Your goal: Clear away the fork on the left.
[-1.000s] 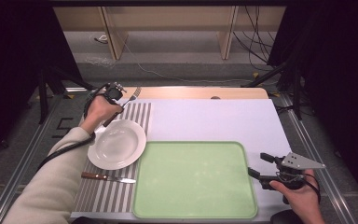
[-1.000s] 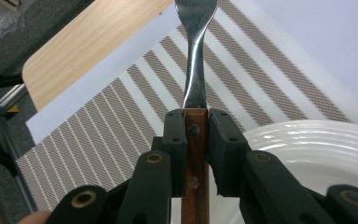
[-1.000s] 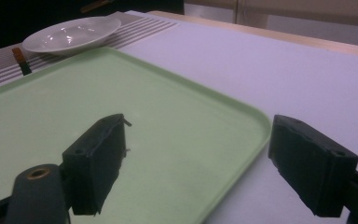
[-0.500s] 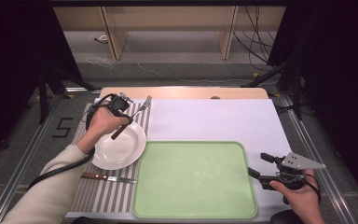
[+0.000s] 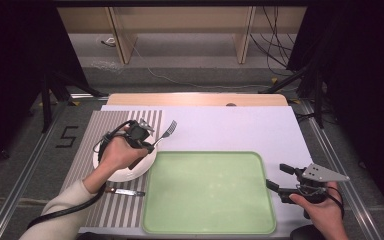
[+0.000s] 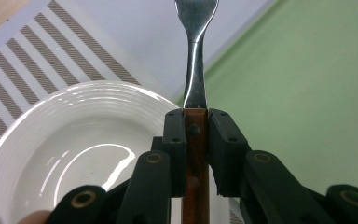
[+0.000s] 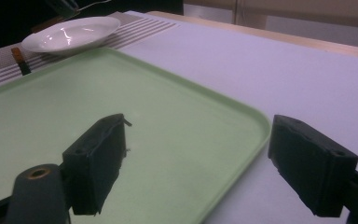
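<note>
While the left gripper clamps the fork by its handle at frame centre, keep it level toward the tray; the right gripper gapes empty.

knife on striped placemat, beside green tray

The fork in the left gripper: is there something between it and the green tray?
Nothing visible. The left gripper holds the fork over the white plate, and the green tray beside it lies bare.
</note>
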Available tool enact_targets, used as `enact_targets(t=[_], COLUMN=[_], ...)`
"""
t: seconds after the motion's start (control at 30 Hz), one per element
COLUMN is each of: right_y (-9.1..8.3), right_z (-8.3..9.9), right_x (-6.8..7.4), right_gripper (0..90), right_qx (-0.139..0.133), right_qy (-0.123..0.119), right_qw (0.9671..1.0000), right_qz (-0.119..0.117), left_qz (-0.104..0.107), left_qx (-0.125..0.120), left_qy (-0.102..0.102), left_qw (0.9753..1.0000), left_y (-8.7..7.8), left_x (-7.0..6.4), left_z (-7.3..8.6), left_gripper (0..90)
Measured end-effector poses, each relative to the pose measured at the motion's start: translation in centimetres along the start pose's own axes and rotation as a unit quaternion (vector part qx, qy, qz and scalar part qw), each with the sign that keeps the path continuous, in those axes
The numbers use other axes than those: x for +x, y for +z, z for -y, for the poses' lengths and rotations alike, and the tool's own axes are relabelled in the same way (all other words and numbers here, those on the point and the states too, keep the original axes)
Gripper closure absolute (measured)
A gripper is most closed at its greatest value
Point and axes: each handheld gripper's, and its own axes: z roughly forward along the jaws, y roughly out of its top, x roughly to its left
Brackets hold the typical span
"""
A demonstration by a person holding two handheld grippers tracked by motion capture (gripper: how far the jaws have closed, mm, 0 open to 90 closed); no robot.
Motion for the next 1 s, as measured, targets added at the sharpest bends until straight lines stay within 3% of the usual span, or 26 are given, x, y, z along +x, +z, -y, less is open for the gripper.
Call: enact_targets(t=[0.43,0.77,1.0], right_y=[0.0,0.0,0.0], right_z=[0.0,0.0,0.0], right_x=[0.0,0.0,0.0], right_gripper=[20.0,20.0,20.0], right_qx=[0.0,0.0,0.001], right_qy=[-0.001,-0.001,0.0], right_qw=[1.0,1.0,1.0], right_qz=[0.001,0.001,0.001], left_qz=[0.026,0.044,0.046], left_qx=[0.006,0.017,0.023], left_qy=[0.024,0.04,0.046], left_qw=[0.9994,0.9981,0.9976], left_y=[0.3,1.1,1.7], left_x=[-4.2,-6.4,-7.2], left_z=[1.0,1.9,2.5], left_gripper=[76.9,76.9,76.9])
